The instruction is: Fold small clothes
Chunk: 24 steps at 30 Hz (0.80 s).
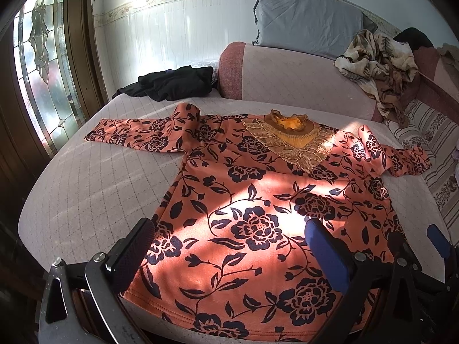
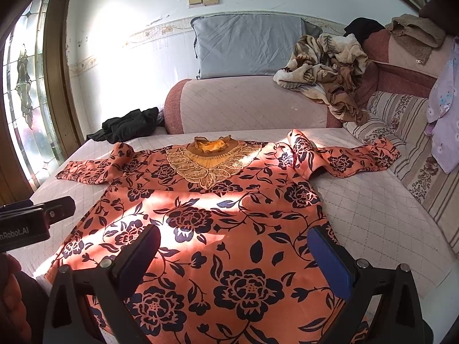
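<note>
Quilted pale fabric is covering the bed (image 1: 86, 177), which is carrying everything. An orange top (image 1: 243, 200) with dark flowers is lying spread flat across the middle of the bed, face up, its hem reaching the near edge and its lace collar (image 1: 289, 134) pointing toward the far edge. Both sleeves are stretching out sideways, the left one toward the left edge, the right one bunching near the right edge by a striped cushion (image 2: 407, 149). A pink bolster (image 2: 246, 103) is running along the far edge, with a grey pillow (image 2: 246, 46) leaning on the wall behind it and a crumpled blanket (image 2: 324, 66) sitting on its right end. Black clothes (image 1: 175, 83) are lying at the far left corner. The left gripper (image 1: 229, 255) is hovering over the hem with jaws spread wide, gripping nothing. The right gripper (image 2: 232, 261) is hanging likewise above the hem, released and empty
</note>
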Available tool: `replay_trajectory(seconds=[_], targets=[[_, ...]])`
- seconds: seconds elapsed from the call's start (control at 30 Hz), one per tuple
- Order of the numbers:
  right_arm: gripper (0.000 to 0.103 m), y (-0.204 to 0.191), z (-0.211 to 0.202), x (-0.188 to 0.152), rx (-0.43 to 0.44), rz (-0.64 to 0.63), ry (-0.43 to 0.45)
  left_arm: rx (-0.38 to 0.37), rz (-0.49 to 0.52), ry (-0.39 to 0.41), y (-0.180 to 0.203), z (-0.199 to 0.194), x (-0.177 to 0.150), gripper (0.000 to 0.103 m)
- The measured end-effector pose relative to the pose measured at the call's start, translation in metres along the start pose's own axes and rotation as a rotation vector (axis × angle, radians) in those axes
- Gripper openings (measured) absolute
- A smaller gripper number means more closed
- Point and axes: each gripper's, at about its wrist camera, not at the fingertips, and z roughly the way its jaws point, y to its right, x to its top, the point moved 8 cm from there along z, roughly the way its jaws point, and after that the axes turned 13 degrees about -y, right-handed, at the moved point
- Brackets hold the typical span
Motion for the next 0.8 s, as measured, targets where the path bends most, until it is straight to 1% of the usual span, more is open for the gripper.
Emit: replay_trajectory(seconds=[0.2, 0.8], targets=[[0.103, 0.0012, -0.0026, 0.0017, -0.001, -0.003, 0.018, 0.004, -0.002, -0.003, -0.0008, 0.0025, -0.0005, 0.103], [0.103, 0.0045, -0.0023, 0.0023, -0.003, 0.011, 0.025, 0.006, -0.003, -0.010, 0.0025, 0.0071, -0.0016, 0.103]])
